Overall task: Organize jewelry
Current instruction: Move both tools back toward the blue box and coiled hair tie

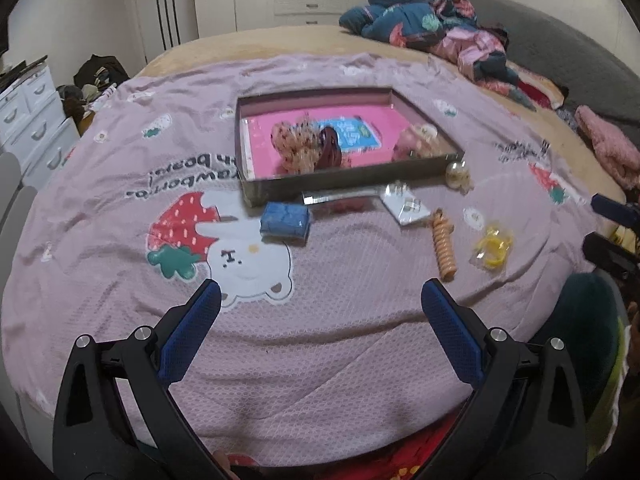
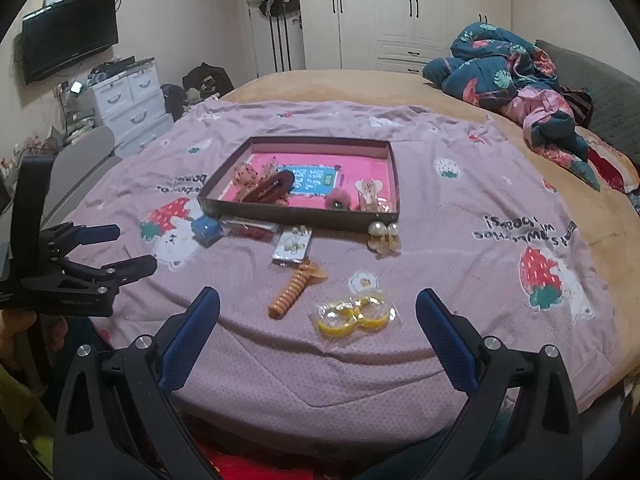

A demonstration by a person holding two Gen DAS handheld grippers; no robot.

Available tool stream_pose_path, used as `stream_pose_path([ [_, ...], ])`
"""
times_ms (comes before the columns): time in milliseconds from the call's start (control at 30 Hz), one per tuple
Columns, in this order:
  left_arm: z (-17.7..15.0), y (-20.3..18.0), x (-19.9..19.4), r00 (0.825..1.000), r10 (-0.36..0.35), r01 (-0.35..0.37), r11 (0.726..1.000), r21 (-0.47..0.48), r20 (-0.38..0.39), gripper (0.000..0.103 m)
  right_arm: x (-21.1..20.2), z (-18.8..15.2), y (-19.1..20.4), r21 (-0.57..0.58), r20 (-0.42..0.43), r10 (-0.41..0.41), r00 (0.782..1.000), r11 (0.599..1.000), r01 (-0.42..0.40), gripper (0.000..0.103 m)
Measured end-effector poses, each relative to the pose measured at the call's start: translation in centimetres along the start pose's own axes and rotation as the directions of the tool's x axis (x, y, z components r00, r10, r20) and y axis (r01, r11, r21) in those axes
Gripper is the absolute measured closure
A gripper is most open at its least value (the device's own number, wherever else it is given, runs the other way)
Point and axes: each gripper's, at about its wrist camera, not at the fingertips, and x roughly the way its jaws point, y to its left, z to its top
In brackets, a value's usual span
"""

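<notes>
Both grippers hang over the near edge of the bed with nothing between their fingers: the left gripper (image 1: 320, 300) has its blue-padded fingers spread wide above the pink strawberry-print bedspread (image 1: 340, 360), and the right gripper (image 2: 318, 308) is spread just as wide, a little to the right of it. From the right wrist view the left gripper (image 2: 136, 248) shows side-on at the left edge, its jaws parted. In the middle of the bedspread sits a shallow dark tray (image 2: 304, 218) with a pink floor, and inside it lie a dotted fabric bow (image 2: 248, 174), a dark red hair clip (image 2: 272, 189), a fuzzy pink piece with a green centre (image 2: 338, 200) and a pale clip (image 2: 370, 194) in the right corner. The rest is still scattered in front of the tray: a small blue box (image 2: 206, 230) near its left corner, a clear packet with something red (image 2: 250, 230) beside that, a card of earrings (image 2: 293, 249), a pearl claw clip (image 2: 384, 238) just off the right corner, an orange spiral hair clip (image 2: 296, 290) closer in, and a clear bag of yellow hoops (image 2: 356, 314) lying nearest the right gripper's fingers. A rumpled teal floral quilt (image 2: 504, 72) is heaped at the far right of the bed.
</notes>
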Motion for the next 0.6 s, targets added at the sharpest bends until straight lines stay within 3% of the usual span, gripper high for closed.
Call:
stream_pose_path([
  [300, -1.3, -1.0, 3.3, 0.995, -0.003, 0.007, 0.999, 0.041, -0.099, 0.009, 0.7, -1.0, -1.2, 0.021, -0.003, -0.016, 1.0, 1.0, 0.016, 0.005],
  [600, -0.7, -0.9, 4.6, 0.997, 0.02, -0.016, 0.998, 0.053, -0.081, 0.009, 3.2, -0.4, -1.4, 0.022, -0.032, 0.005, 0.999, 1.0, -0.004, 0.005],
])
